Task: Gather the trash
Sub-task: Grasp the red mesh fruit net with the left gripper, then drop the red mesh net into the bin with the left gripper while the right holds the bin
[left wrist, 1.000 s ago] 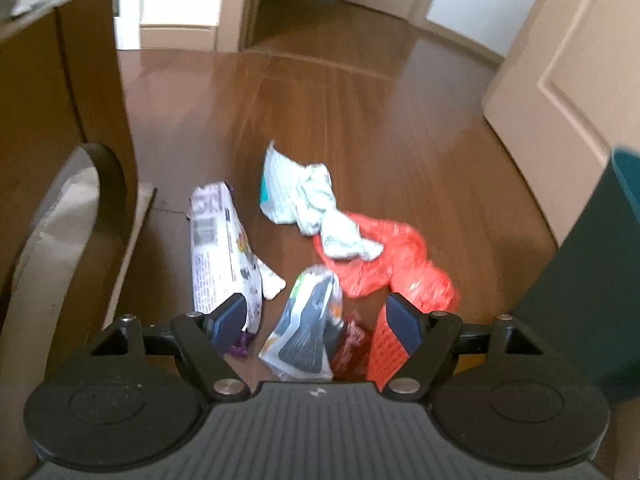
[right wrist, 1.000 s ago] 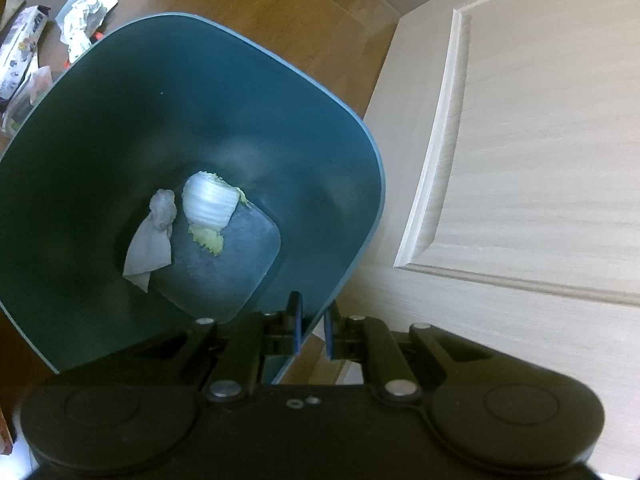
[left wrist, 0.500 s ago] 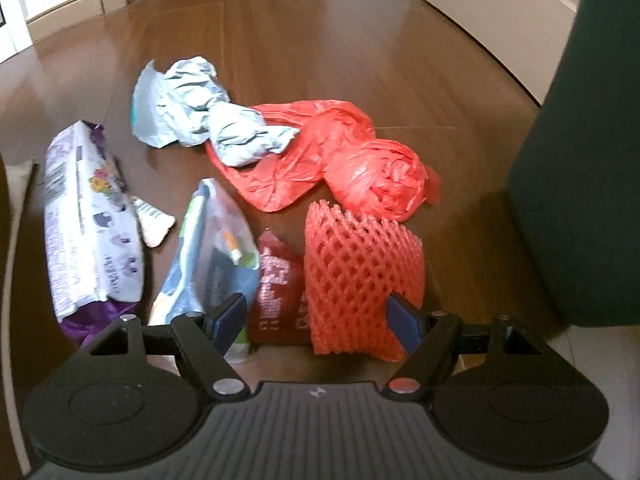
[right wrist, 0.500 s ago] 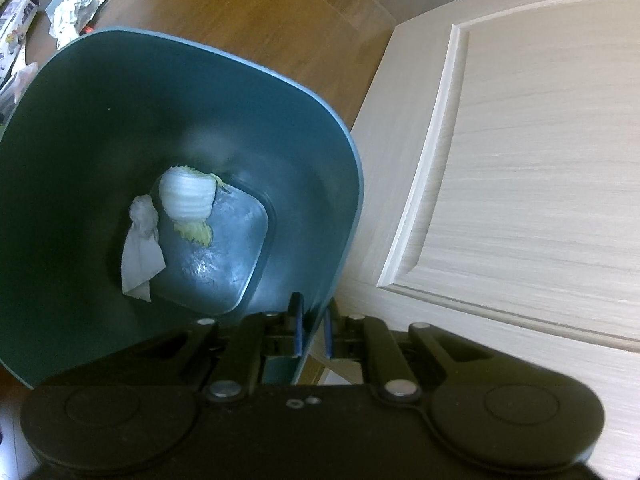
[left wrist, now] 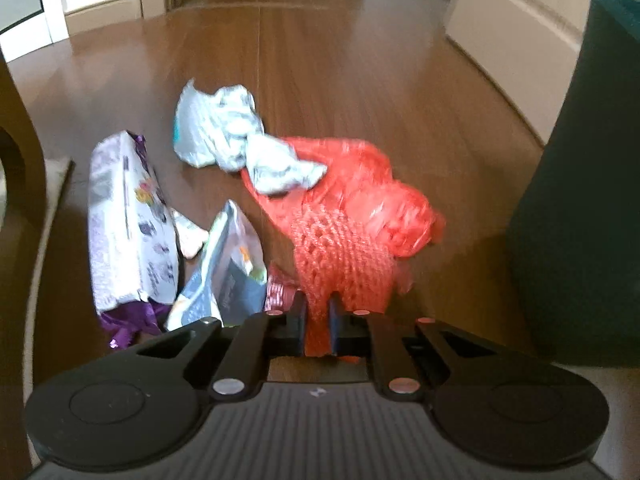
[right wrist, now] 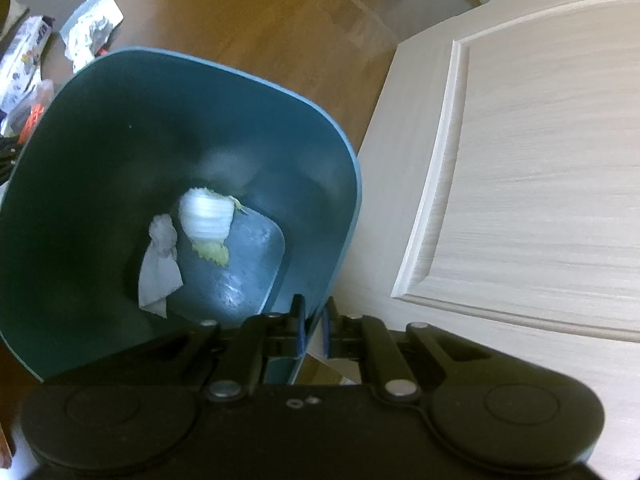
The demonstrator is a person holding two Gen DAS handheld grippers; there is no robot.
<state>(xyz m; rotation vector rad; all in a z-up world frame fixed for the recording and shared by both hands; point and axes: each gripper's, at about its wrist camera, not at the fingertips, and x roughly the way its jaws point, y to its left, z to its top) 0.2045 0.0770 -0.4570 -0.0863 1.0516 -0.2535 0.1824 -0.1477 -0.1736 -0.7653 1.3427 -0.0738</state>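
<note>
Right wrist view shows the dark green bin (right wrist: 120,152), tilted toward the camera; the right gripper (right wrist: 313,330) is clenched on its near rim, one finger inside and one outside. Left wrist view shows the left gripper (left wrist: 318,330) with jaws closing on the orange foam net (left wrist: 340,256), whose lower end is pinched between the pads while the rest spreads forward over the wooden floor (left wrist: 320,60).

L gripper (left wrist: 317,326) fingers closing, R gripper (right wrist: 313,330) fingers shut, both angled down
</note>
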